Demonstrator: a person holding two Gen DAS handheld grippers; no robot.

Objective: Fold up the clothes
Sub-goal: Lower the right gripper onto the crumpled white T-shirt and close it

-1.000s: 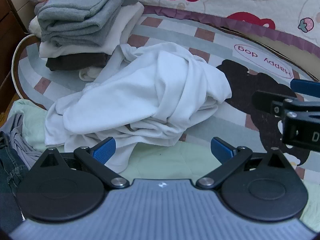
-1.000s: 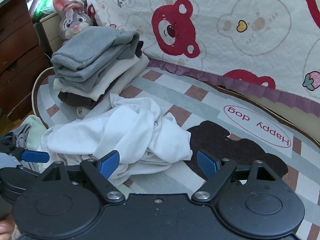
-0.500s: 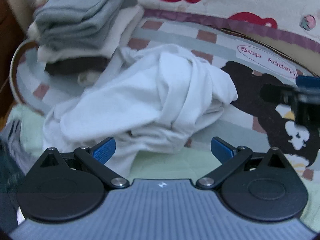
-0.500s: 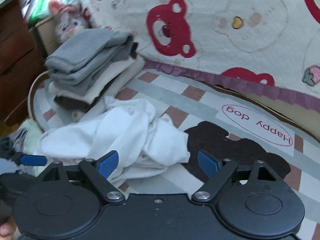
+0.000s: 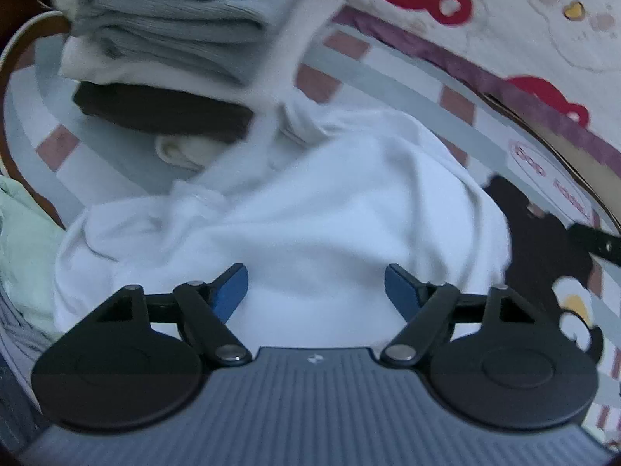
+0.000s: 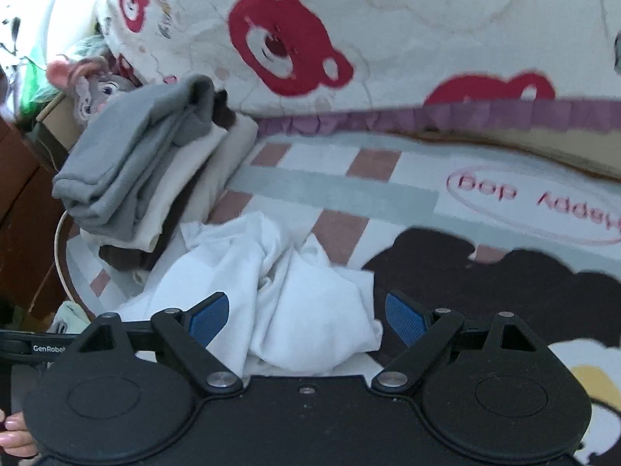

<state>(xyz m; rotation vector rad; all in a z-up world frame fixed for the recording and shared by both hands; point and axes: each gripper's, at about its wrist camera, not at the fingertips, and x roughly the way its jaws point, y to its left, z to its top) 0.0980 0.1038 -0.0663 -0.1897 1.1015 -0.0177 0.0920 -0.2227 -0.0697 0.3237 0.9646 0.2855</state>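
A crumpled white garment [image 5: 310, 213] lies on the patterned rug, just in front of a stack of folded clothes [image 5: 174, 19]. My left gripper [image 5: 316, 291] hovers close over the middle of the white cloth. Its jaws are closing with the cloth between the blue pads, which do not press on it. In the right wrist view the same white garment [image 6: 279, 291] sits between the fingers of my right gripper [image 6: 306, 318], which stands open over its right-hand edge. The stack [image 6: 132, 171] has grey on top, then cream, with dark brown underneath.
The rug [image 6: 388, 194] bears a dark dog figure and the words "Happy dog". A bear-print quilt [image 6: 283, 46] hangs along the back. A plush toy [image 6: 93, 85] and wooden drawers [image 6: 19, 202] stand at left. A pale green garment [image 5: 23, 233] lies beside the rug.
Both grippers have dropped and moved in toward the white garment, which now fills more of each view. The left jaws have narrowed. The right jaws stay wide.
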